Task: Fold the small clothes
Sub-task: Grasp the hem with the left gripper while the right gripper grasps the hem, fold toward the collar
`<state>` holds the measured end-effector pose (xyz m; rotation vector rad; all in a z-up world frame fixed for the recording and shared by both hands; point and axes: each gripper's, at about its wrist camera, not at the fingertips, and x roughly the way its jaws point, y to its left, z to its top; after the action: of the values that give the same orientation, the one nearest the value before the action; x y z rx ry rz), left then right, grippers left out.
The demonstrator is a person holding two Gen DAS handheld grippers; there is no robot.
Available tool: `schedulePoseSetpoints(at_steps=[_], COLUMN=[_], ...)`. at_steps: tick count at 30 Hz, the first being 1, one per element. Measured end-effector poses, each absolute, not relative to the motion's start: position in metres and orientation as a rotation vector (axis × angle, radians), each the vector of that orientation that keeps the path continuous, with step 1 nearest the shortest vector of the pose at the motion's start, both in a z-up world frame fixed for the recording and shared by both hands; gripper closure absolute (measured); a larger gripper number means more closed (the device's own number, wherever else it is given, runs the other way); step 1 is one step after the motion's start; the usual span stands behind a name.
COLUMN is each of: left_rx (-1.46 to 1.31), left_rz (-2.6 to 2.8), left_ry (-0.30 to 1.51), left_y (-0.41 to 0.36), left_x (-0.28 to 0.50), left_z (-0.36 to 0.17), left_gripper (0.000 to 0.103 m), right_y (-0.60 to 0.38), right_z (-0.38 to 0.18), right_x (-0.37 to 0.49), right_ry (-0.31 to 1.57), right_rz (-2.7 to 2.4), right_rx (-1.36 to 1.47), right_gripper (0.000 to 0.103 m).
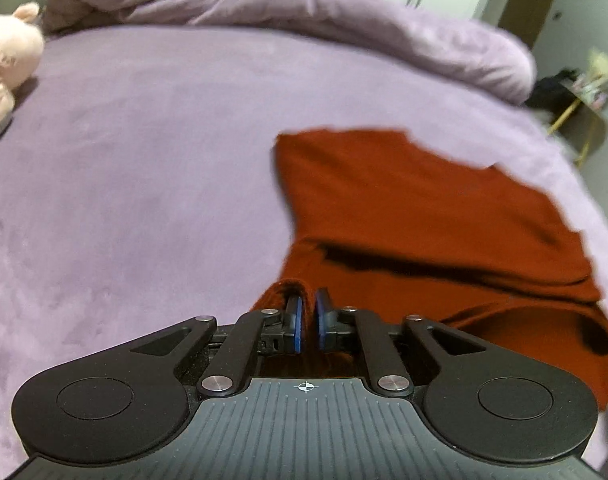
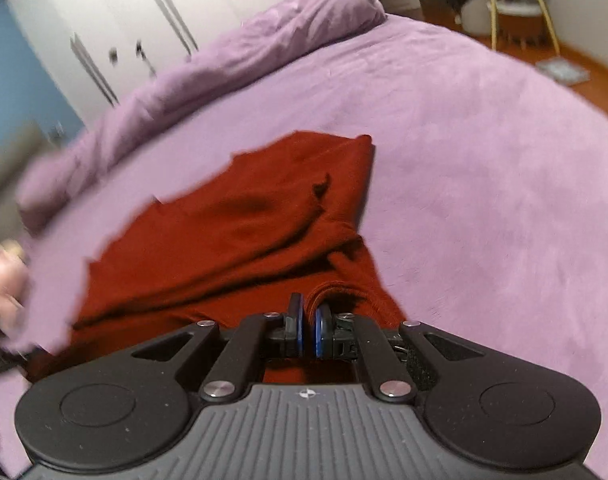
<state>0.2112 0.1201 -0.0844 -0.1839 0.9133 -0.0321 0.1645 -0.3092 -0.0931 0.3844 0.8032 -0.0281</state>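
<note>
No brand, label or readable writing shows in either view; the only mark is a small crosshair symbol printed on each gripper body. One rust-red garment (image 1: 424, 208) lies on the lilac bedspread (image 1: 143, 160), its far part spread flat and its near part lifted in folds toward the cameras. The left gripper (image 1: 308, 320) has its two blue-padded fingers (image 1: 297, 322) drawn narrow, pinching a rolled edge of the garment at its left near corner; cloth wraps around the left finger and fills the slot between the pads. The right gripper (image 2: 307, 326) is likewise nearly closed, its pads (image 2: 322, 330) clamped on a thick hem of the same garment (image 2: 243, 220), which bunches just beyond and to the right of the fingertips. Count: one garment, two grippers, two fingers on each. One pale pink plush toy (image 1: 5, 64) sits well apart at the bedspread's left edge; one rumpled lilac duvet (image 1: 304, 12) runs along the far side of the bed; white wardrobe doors (image 2: 143, 20) stand behind.
</note>
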Motion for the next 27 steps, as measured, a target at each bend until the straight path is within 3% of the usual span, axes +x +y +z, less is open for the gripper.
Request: schedulePoseSetpoints(at_steps=[3, 4, 5, 7, 14, 22, 27], left_rx=[-0.232, -0.235, -0.222, -0.183, -0.100, -0.003, -0.018], left_rz=[-0.015, -0.013, -0.013, -0.022, -0.156, -0.245, -0.241], left_ry=[0.891, 0.862, 0.834, 0.831, 0.877, 0.893, 0.932], left_y=[0.138, 0.142, 0.147, 0.155, 0.136, 0.104, 0.104], left_x=[0.204, 0.204, 0.200, 0.201, 0.208, 0.218, 0.229], left_z=[-0.082, -0.079, -0.076, -0.078, -0.090, -0.096, -0.102], left_gripper=[0.078, 0.069, 0.063, 0.060, 0.059, 0.076, 0.071], right_y=[-0.320, -0.322, -0.323, -0.324, -0.314, -0.304, -0.310], right_z=[-0.085, -0.082, -0.079, -0.080, -0.098, -0.108, -0.112], right_x=[0.146, 0.141, 0.136, 0.133, 0.151, 0.166, 0.174], right_ry=[0.734, 0.718, 0.705, 0.714, 0.799, 0.823, 0.852], right_rz=[-0.025, -0.026, -0.028, -0.032, -0.003, 0.033, 0.052], right_rx=[0.331, 0.299, 0.263, 0.208, 0.179, 0.117, 0.141], right_gripper=[0.086, 0.078, 0.075, 0.074, 0.074, 0.074, 0.074])
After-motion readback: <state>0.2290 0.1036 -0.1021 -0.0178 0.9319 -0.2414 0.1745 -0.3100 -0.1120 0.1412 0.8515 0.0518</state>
